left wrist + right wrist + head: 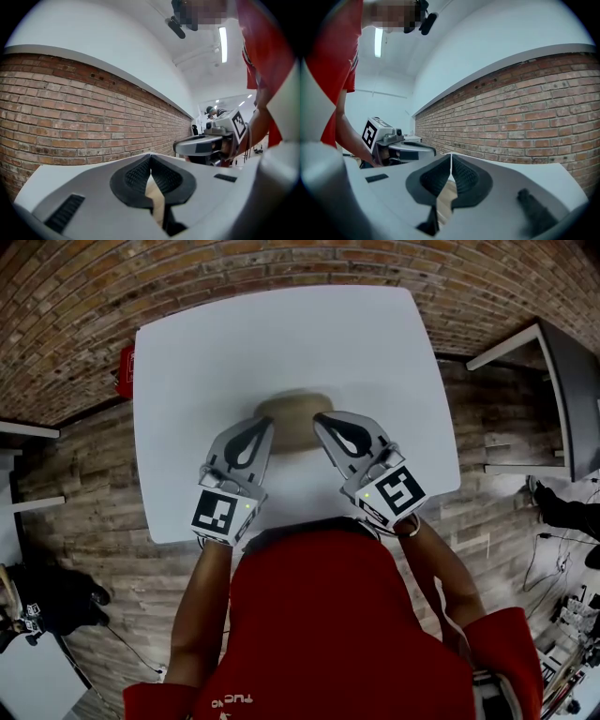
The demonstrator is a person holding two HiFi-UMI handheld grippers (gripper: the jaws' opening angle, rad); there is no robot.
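Now the brown round thing point(292, 418) sits in the middle of the white table point(281, 334). Our left gripper point(265, 424) and right gripper point(322, 418) are at its two edges. Their fingers are pinched together and hold nothing. We think pressing evenly from both sides would keep it steady.

A light brown, wooden-looking round thing point(292, 416) is set flat on the white table point(187, 371), near its middle. Its far rim is seen as a smooth curve; its near part is flanked by the left gripper point(265, 424) and the right gripper point(320, 418). Whether it is a bowl cannot be told.
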